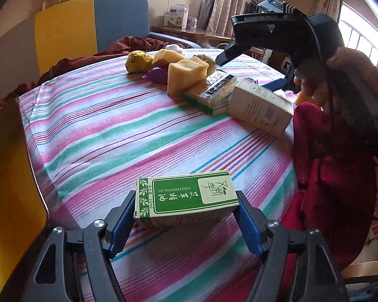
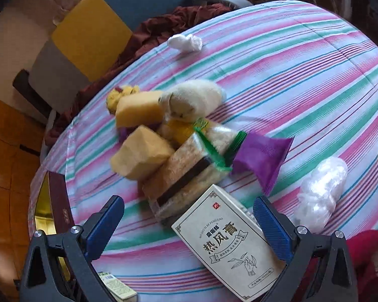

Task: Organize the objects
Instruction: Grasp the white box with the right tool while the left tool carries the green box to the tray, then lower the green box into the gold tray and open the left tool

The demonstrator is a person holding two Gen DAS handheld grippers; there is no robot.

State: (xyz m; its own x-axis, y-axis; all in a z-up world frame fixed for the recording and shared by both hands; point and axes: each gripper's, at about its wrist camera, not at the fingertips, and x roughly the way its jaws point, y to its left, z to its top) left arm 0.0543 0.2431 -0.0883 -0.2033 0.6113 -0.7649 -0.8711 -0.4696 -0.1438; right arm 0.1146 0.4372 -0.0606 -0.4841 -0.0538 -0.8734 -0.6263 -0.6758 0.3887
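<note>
Sorting is under way on a round counter (image 1: 108, 125) covered with a striped cloth, and by my reading the step in hand is picking up the small cartons one by one. Largest of the loose things is the heap toward the far side: yellow sponge blocks (image 1: 186, 75), a pale plush toy (image 2: 194, 98), a clear-wrapped pack of grain or noodles (image 2: 186, 173) and a purple sachet (image 2: 262, 158), all touching or overlapping. A crumpled clear plastic bag (image 2: 320, 191) lies apart to the right of the heap.

The white ointment carton (image 2: 226, 241) leans with its top edge against the wrapped pack. The right gripper (image 2: 189, 219) hangs over it with its fingers spread wide; the carton sits between the blue pads, slanted, close to the right-hand one, and not clamped.

The green essential-oil box (image 1: 186, 196) lies flat near the counter's near edge. The left gripper (image 1: 186, 216) has a blue pad pressed against each end of it, so it looks gripped, though still resting on the cloth.

Next, I judge, the left needs to lift its box clear, and the right must square itself to the slanted carton before squeezing, or the carton may twist or slide off the pack.
</note>
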